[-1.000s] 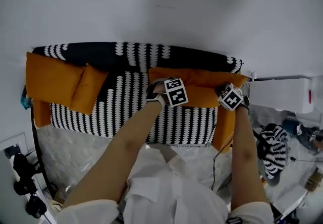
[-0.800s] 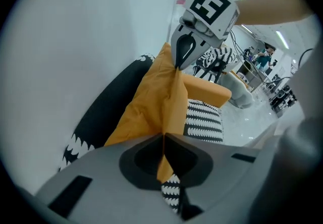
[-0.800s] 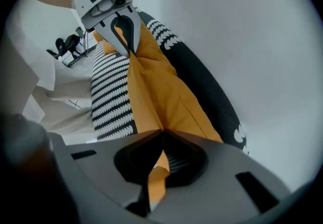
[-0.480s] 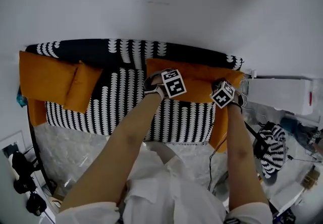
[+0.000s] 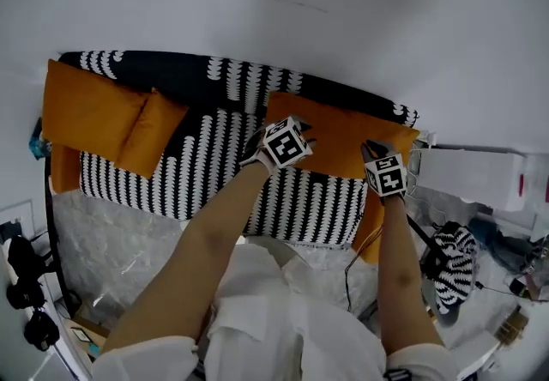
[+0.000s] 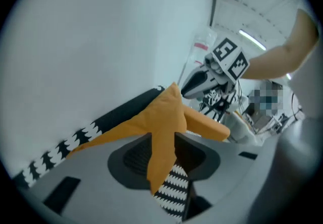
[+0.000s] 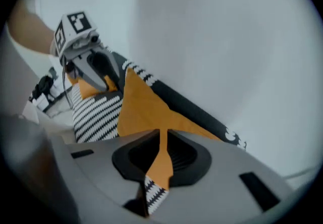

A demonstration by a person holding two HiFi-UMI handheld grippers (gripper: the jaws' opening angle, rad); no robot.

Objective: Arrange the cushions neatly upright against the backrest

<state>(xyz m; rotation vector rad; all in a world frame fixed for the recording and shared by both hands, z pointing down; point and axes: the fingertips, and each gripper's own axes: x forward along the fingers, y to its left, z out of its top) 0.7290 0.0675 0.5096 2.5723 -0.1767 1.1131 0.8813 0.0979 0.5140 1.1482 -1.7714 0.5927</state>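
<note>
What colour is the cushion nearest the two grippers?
Plain orange. The cushion shows best in the head view.

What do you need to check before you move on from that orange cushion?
1. Orange cushion against the backrest: ok.
2. Left gripper released: ok, jaws have just been opening, cushion corner loose between them.
3. Right gripper released: ok, jaws have just been opening, though narrowly; thin corner between them.
4. Jaws clear of fabric: not ok.
5. Cushion will stand unaided: cannot tell.
6. Big left cushion and small left cushion upright: not ok, both look slanted.
</note>
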